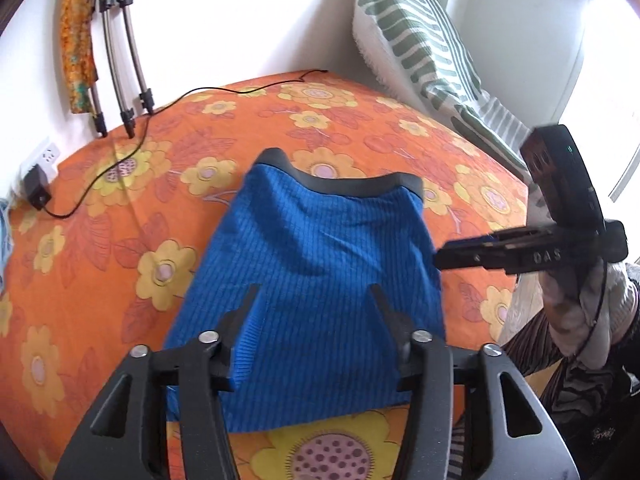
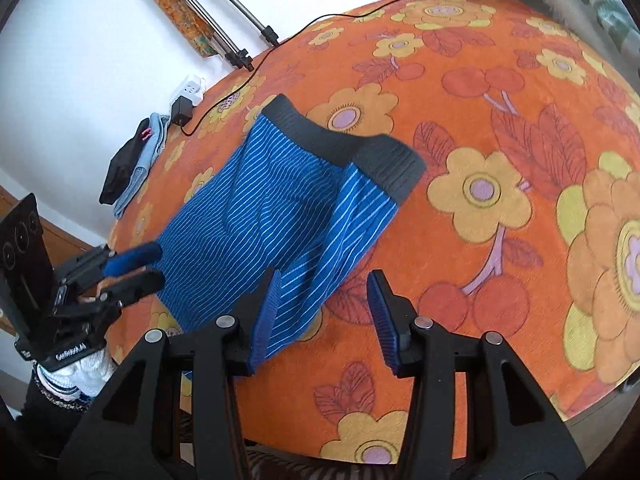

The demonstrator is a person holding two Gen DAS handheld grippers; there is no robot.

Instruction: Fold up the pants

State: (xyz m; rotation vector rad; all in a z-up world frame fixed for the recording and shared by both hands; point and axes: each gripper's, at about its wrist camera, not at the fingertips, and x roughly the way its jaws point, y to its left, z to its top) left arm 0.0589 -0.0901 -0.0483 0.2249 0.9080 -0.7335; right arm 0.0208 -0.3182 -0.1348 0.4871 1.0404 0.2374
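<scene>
Blue striped pants [image 1: 320, 248] with a black waistband [image 1: 352, 182] lie folded on the orange flowered bedsheet [image 1: 120, 240]. My left gripper [image 1: 314, 300] hovers over their near end, jaws open, the cloth lying flat below and nothing pinched. My right gripper [image 1: 452, 258] comes in from the right at the pants' right edge. In the right wrist view the pants [image 2: 272, 200] stretch away to the upper left, waistband [image 2: 360, 148] far. The right gripper [image 2: 324, 292] is open over their near corner, its left finger [image 2: 268, 304] over the hem. The left gripper [image 2: 150, 266] stands at the pants' left edge.
A striped pillow [image 1: 420, 40] leans on the wall at the back right. A black charger [image 1: 38, 192] and its cable [image 1: 140, 136] lie along the left of the bed, by tripod legs [image 1: 120, 60]. Dark and light blue clothes [image 2: 128, 164] sit at the bed's edge.
</scene>
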